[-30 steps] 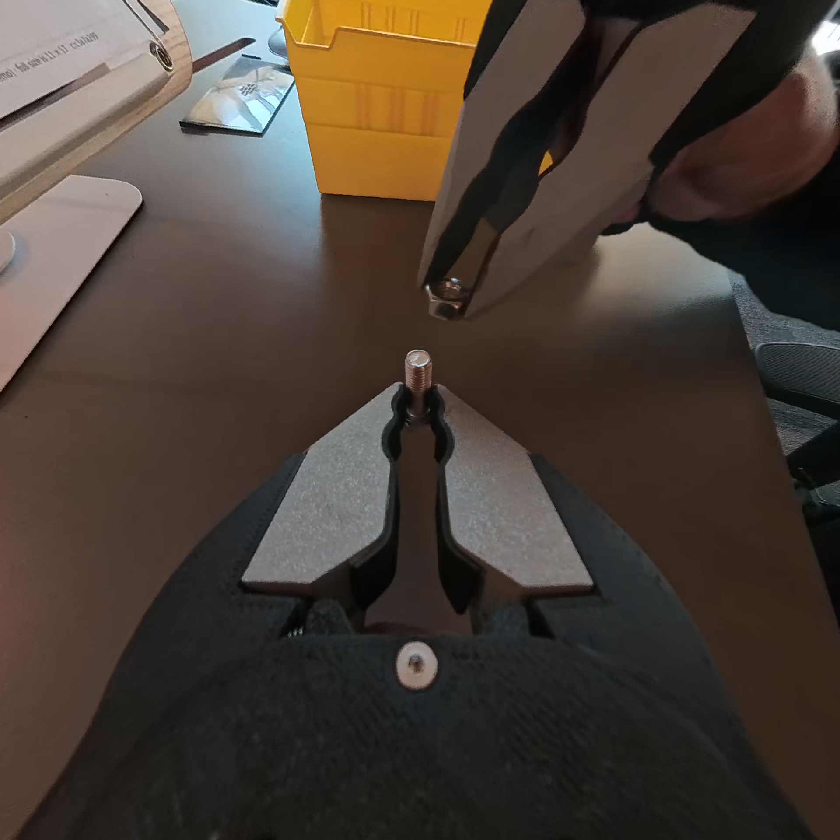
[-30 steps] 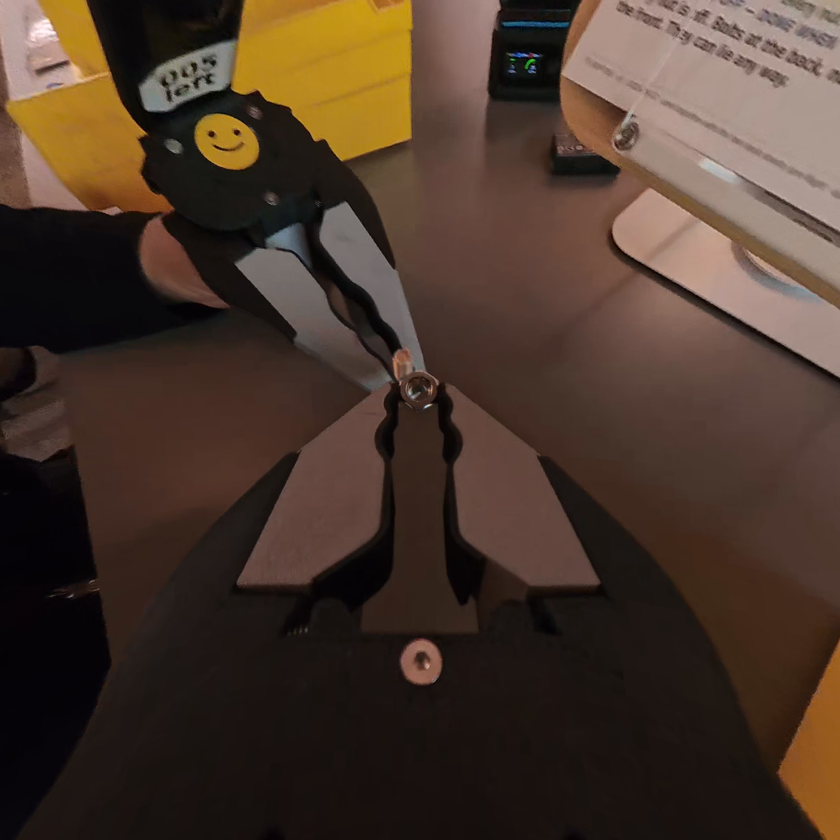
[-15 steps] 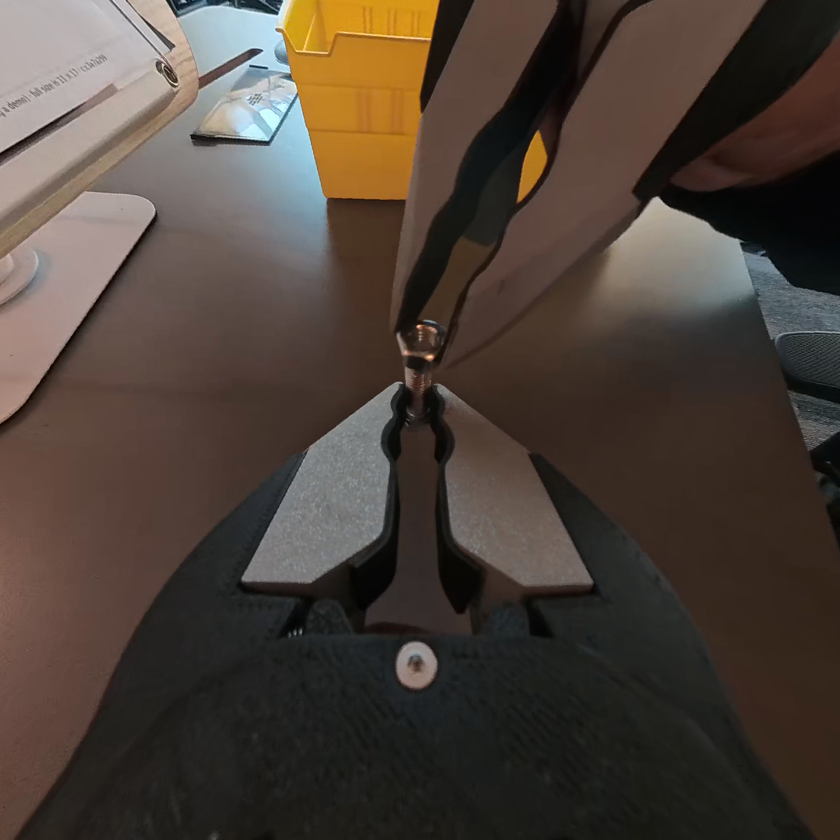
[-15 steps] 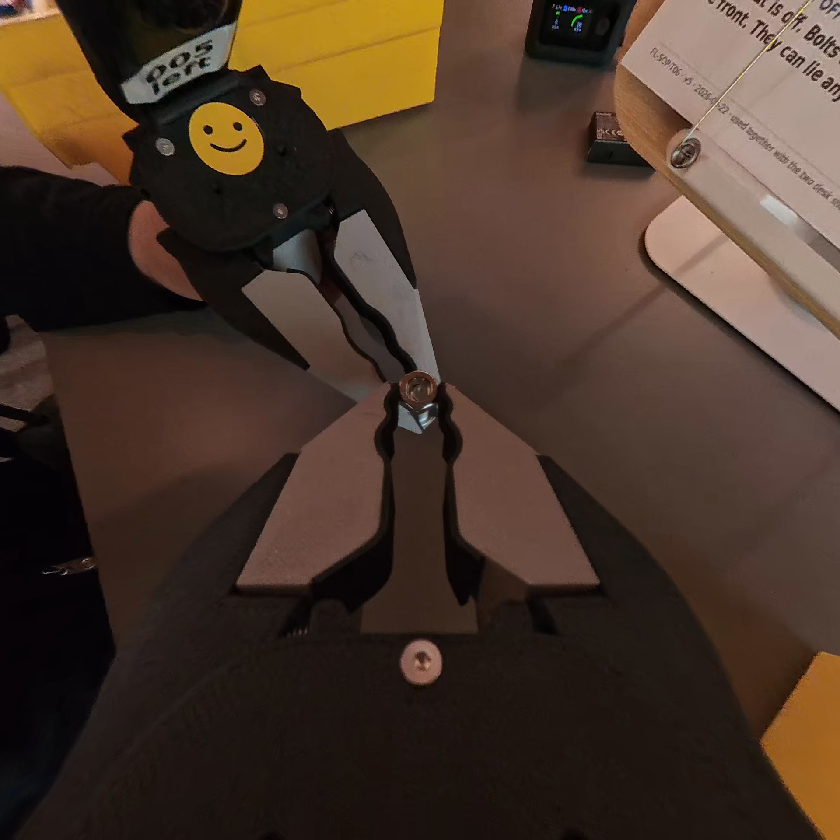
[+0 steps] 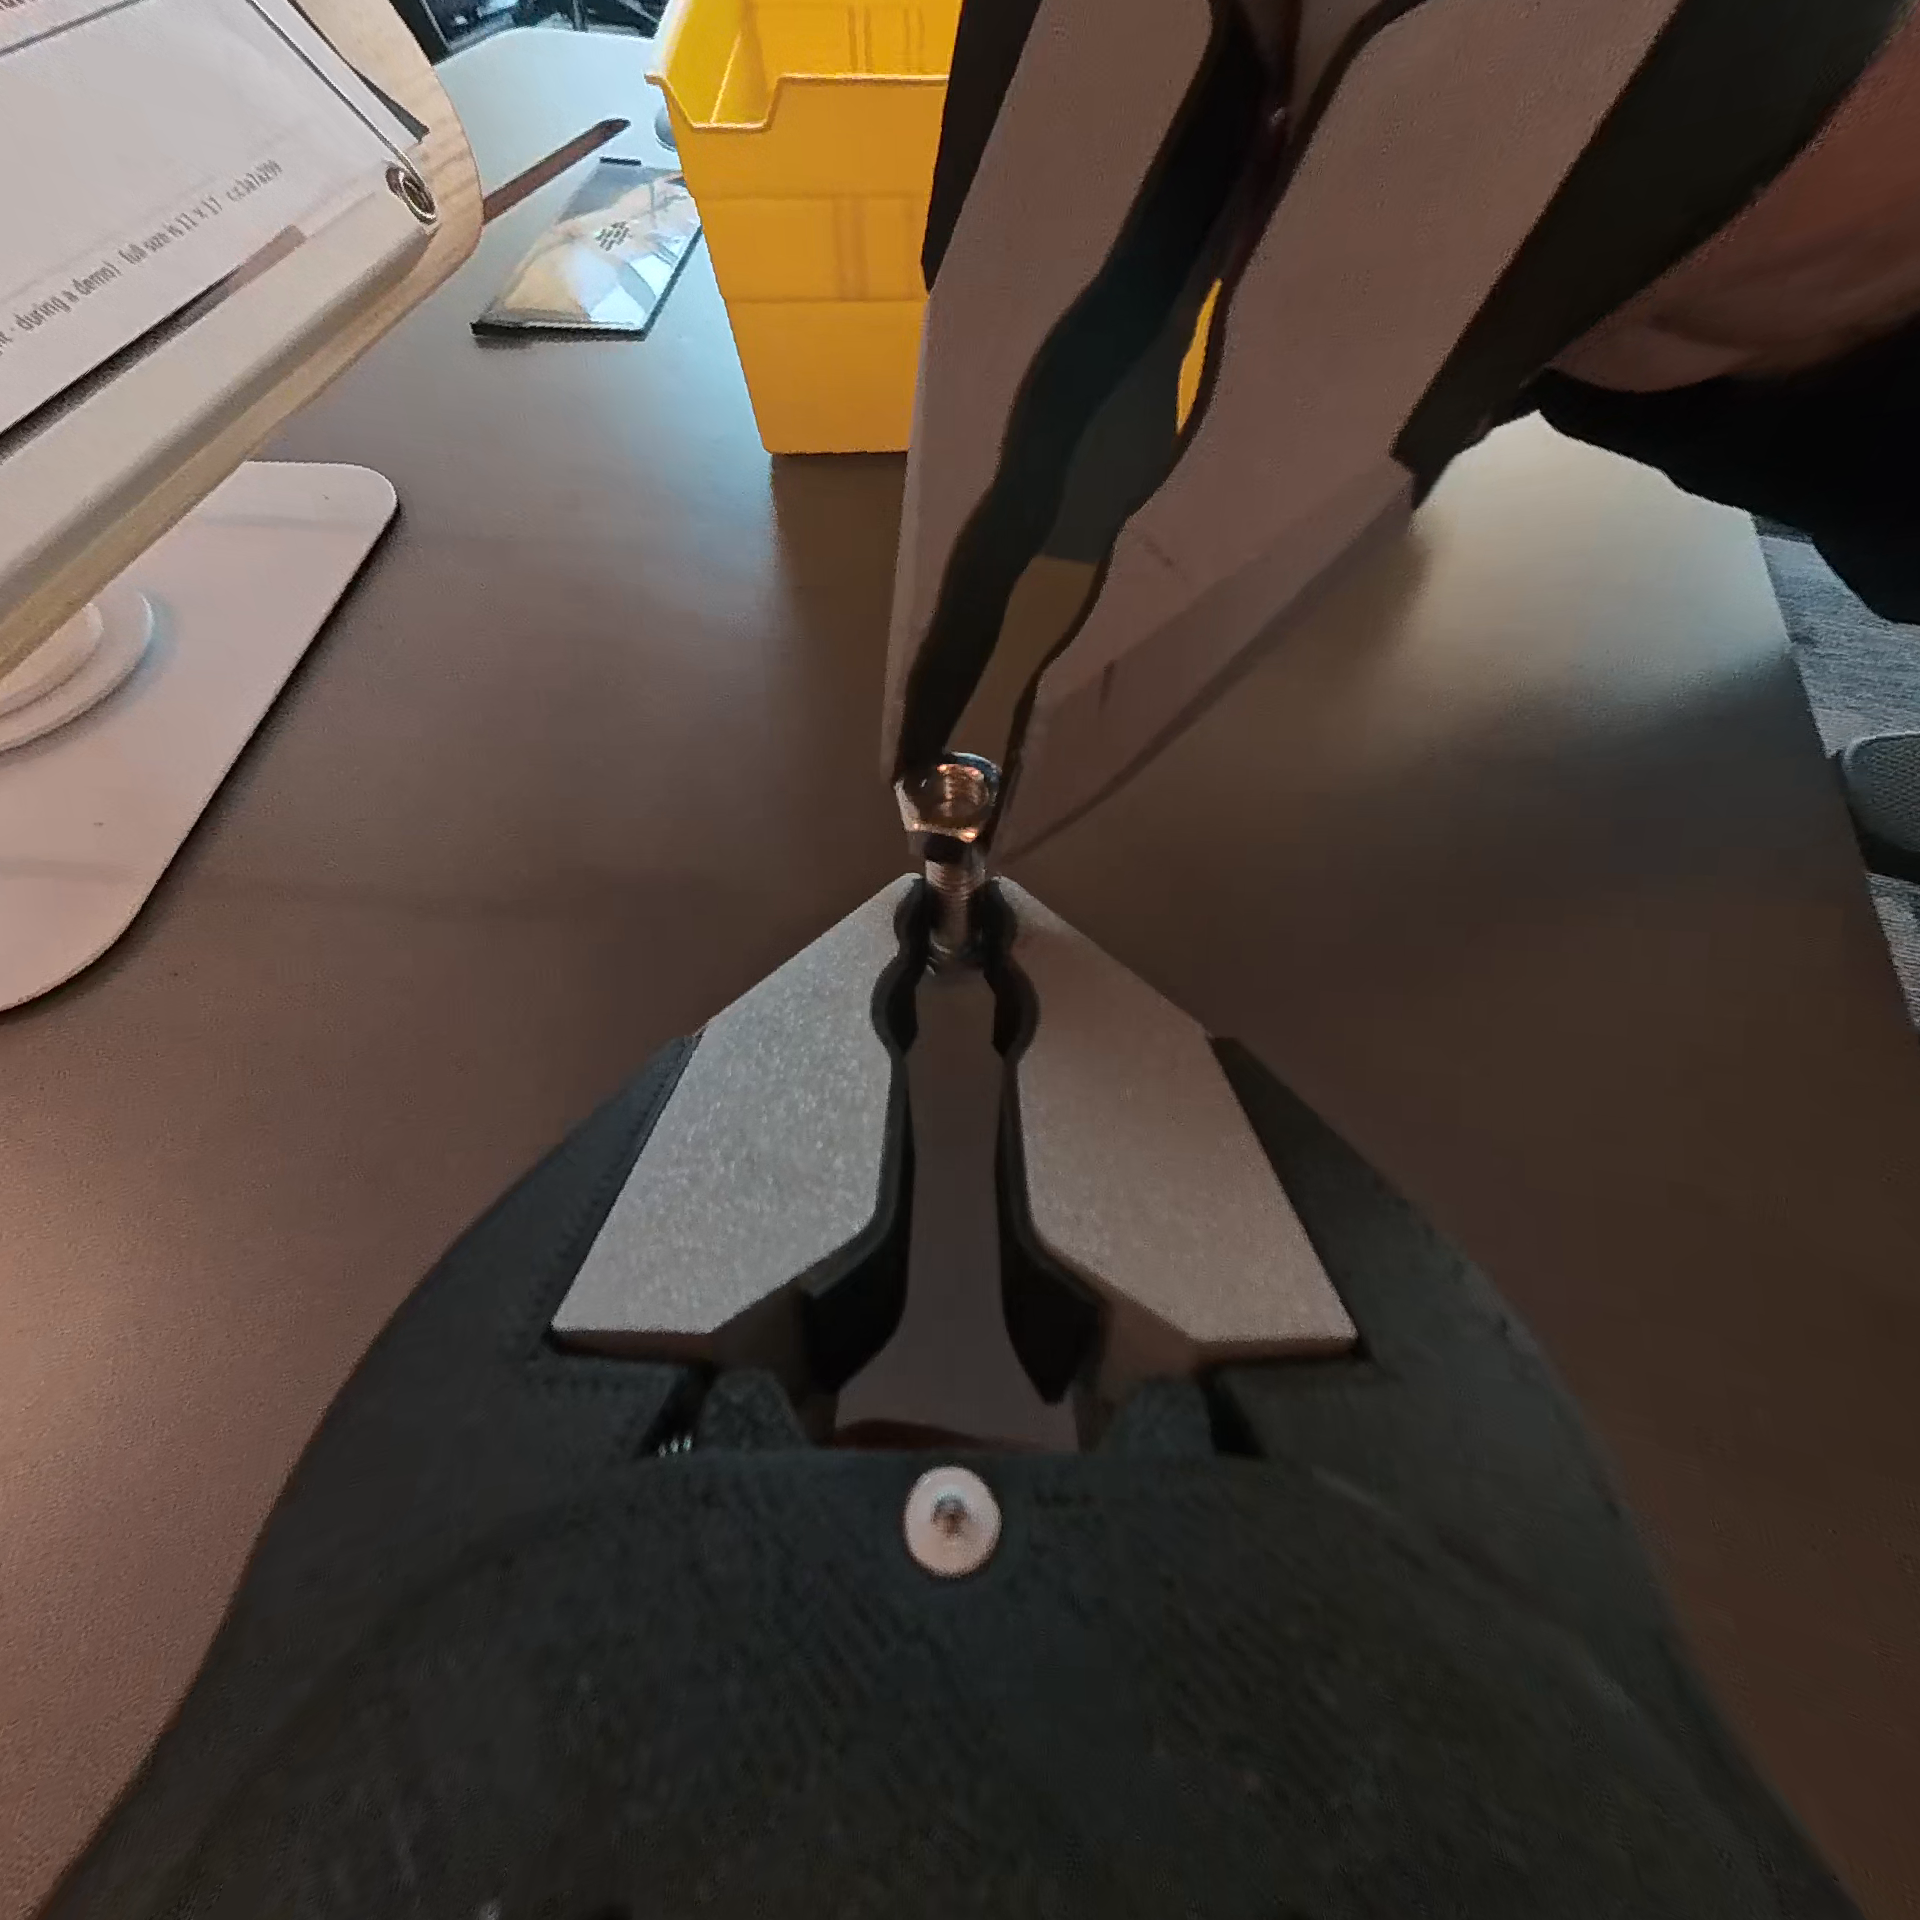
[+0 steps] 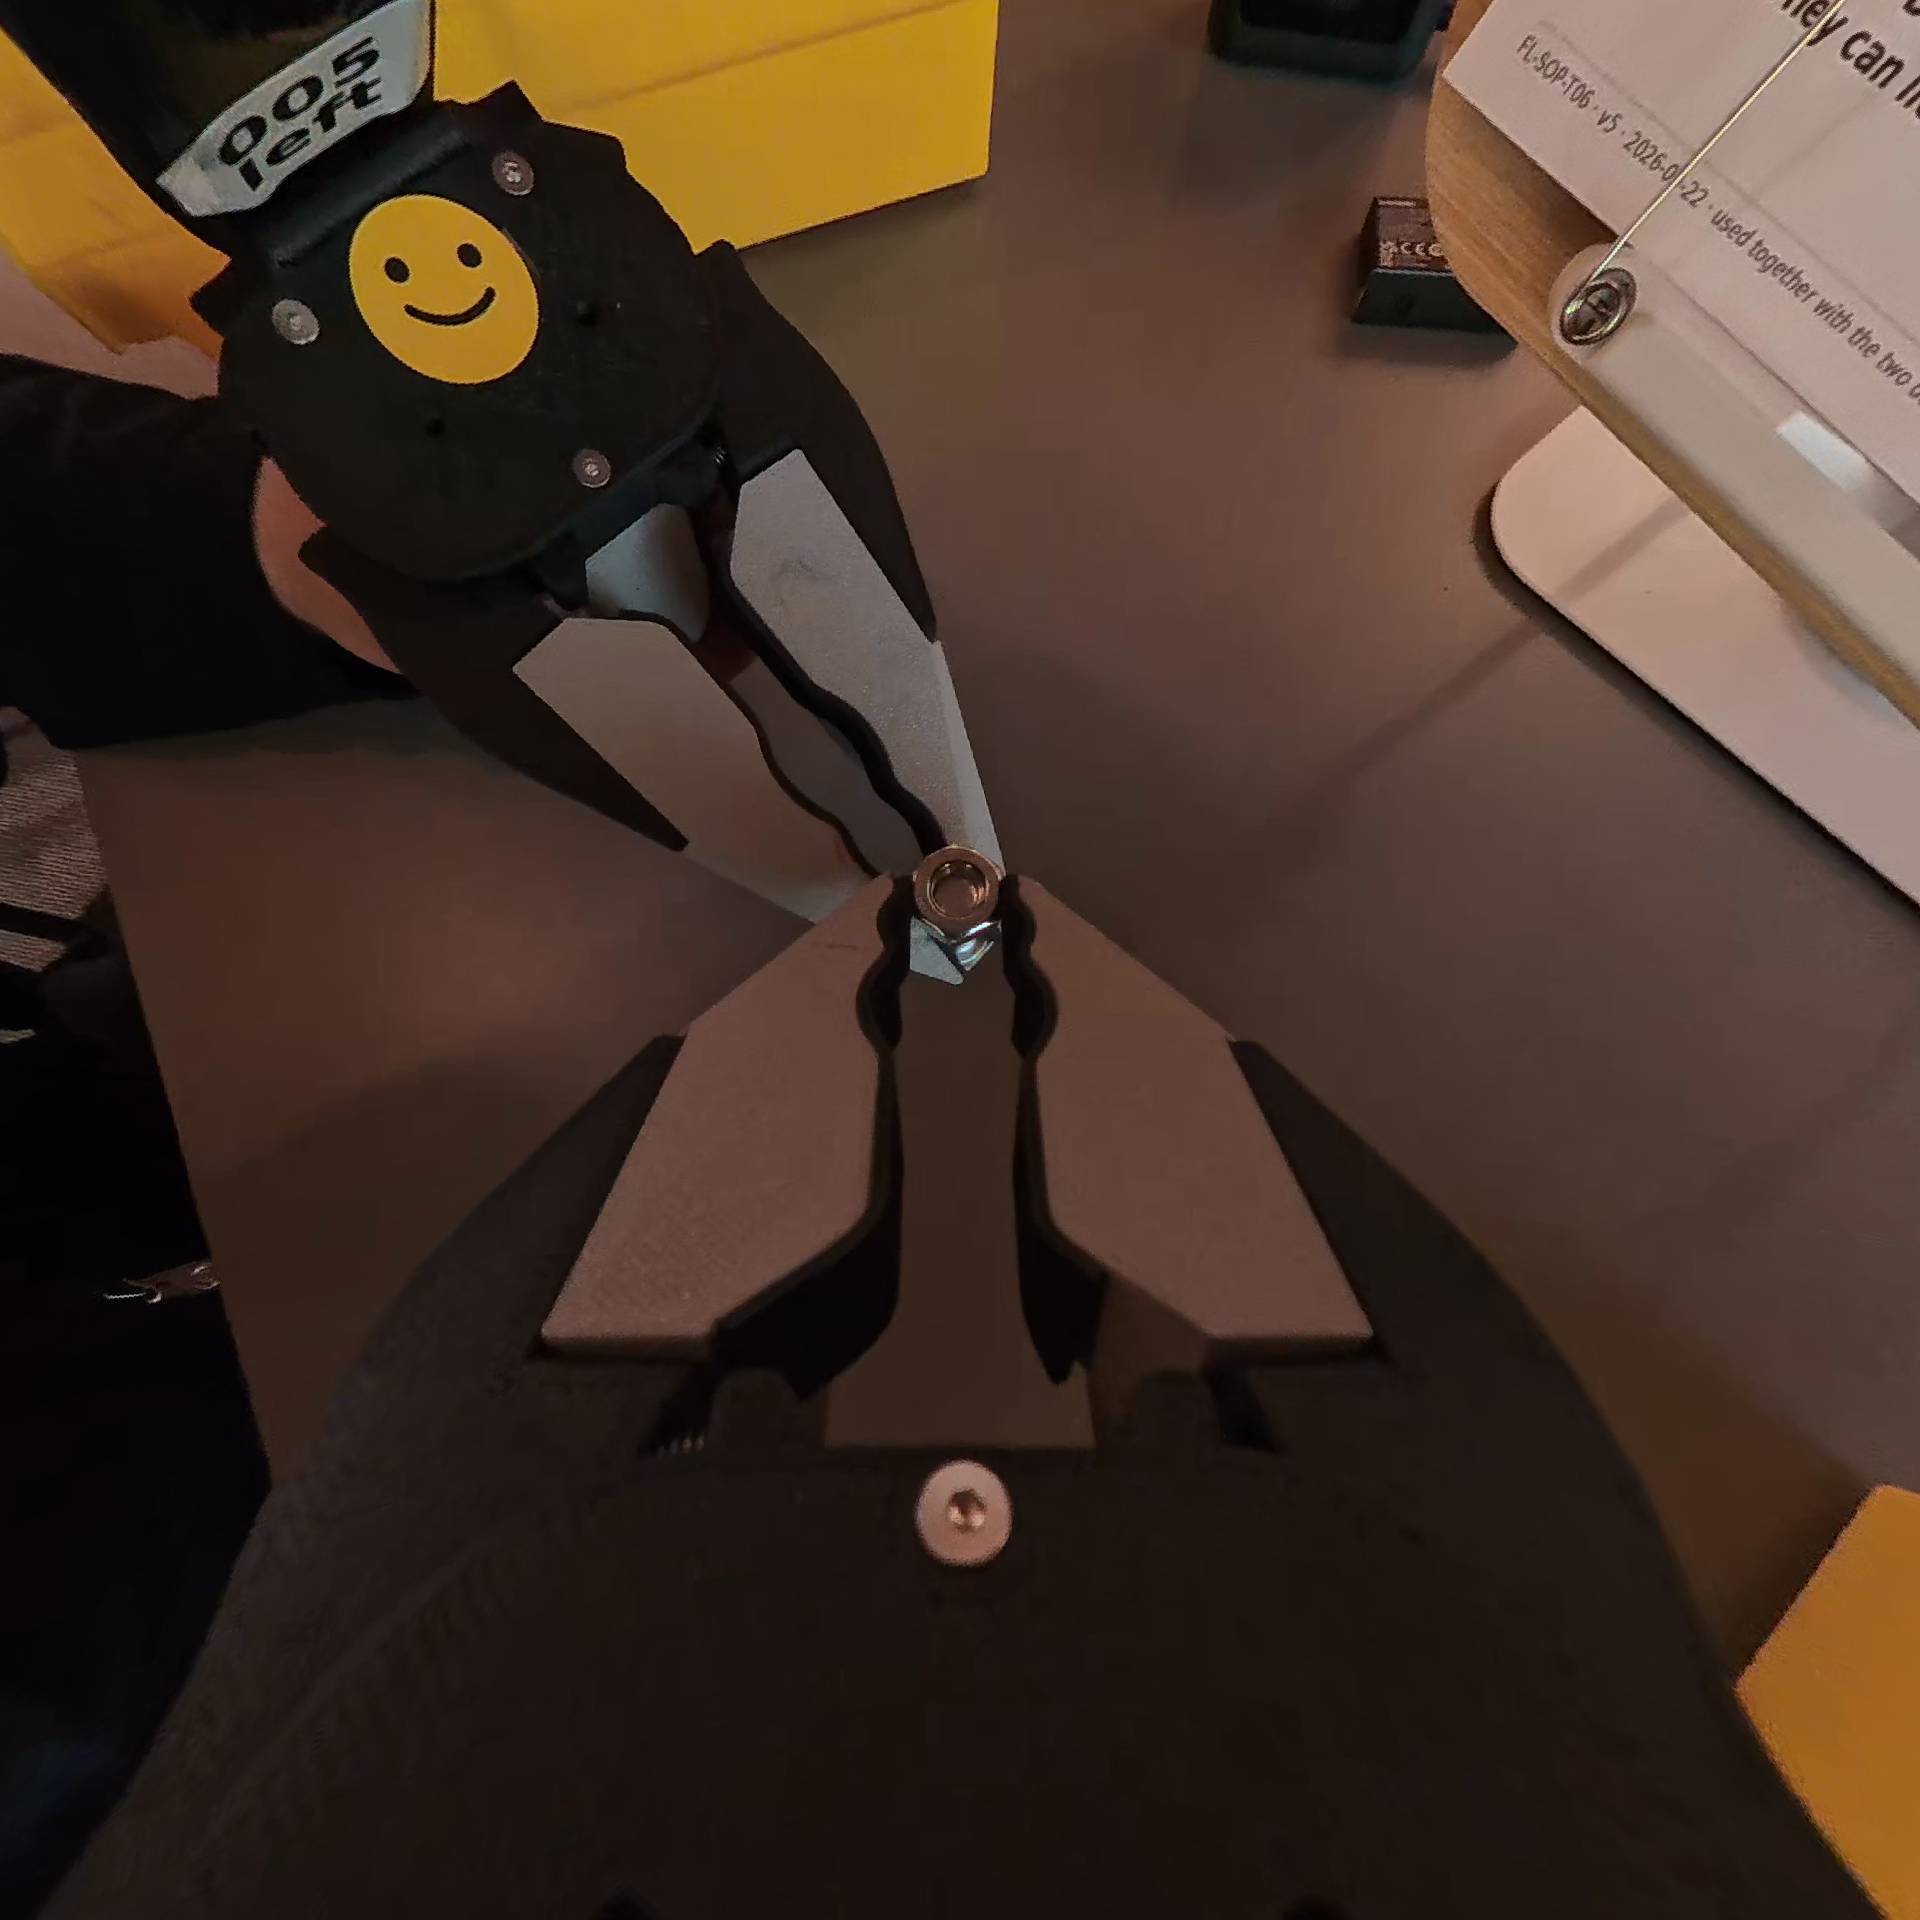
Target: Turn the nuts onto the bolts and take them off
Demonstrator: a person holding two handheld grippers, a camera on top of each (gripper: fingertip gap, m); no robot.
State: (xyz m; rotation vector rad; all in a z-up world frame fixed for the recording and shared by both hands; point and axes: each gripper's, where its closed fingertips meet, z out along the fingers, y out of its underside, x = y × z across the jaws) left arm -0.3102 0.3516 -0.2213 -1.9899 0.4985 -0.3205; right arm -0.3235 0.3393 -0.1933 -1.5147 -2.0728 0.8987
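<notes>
Between my two sets of fingertips, above the dark table [image 5: 520,935], the nut [image 5: 948,802] sits on the top end of the bolt [image 5: 950,906], with threaded shank showing below the nut in the left wrist view. I have the left gripper [image 5: 952,920] clamped on the bolt, which stands upright out of the fingertip notch. I have the right gripper [image 6: 958,914] clamped on the nut; in the right wrist view I see the nut [image 6: 956,891] end-on, its bore facing the camera, with a bright hex facet just below it. From the left wrist view the right gripper [image 5: 951,800] comes down from the upper right, its grey fingers [image 5: 1226,623] tilted and converging on the nut. From the right wrist view the left gripper [image 6: 940,868] reaches in from the upper left, and its black body carries a yellow smiley disc [image 6: 444,288]. Behind the grippers stands a yellow bin [image 5: 821,239], well apart from the bolt. To the left in the left wrist view I see a white stand base [image 5: 208,665] carrying a wooden board with a printed sheet [image 5: 166,197]. Near the bin lies a flat dark card [image 5: 592,260]. A small black device [image 6: 1408,265] rests on the table beside the board in the right wrist view.
</notes>
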